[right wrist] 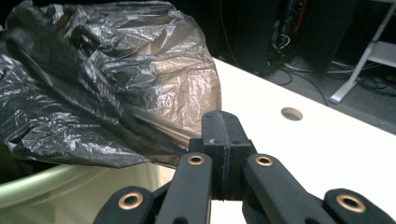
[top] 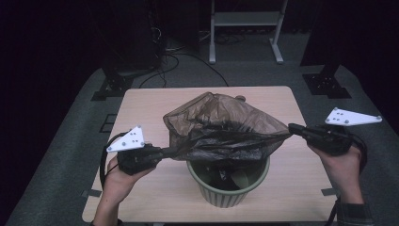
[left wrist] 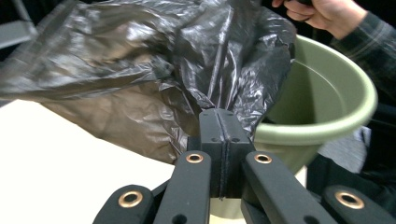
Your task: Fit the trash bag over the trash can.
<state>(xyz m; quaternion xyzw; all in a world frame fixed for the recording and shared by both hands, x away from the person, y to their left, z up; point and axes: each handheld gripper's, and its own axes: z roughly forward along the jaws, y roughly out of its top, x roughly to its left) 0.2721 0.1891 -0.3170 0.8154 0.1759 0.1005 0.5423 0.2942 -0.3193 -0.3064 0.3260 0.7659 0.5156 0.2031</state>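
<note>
Pale wooden table [top: 155,101] in a dark room; both tools clamped on the bag [top: 221,129].

Right gripper [right wrist: 221,122] fingers [right wrist: 212,133] are pinched tight on the crinkly black bag [right wrist: 93,88], green bin [right wrist: 56,191] underneath, pale desk [right wrist: 327,140] behind.

Left claw [top: 162,152], lower left of the high view: black jaws pressed fully together, pointing right, held in the person's left hand [top: 117,176]. Right claw [top: 292,128], at right of centre: jaws likewise clamped, pointing left, gripped by the right hand [top: 341,165]. Both forearms enter from the bottom edge.
</note>
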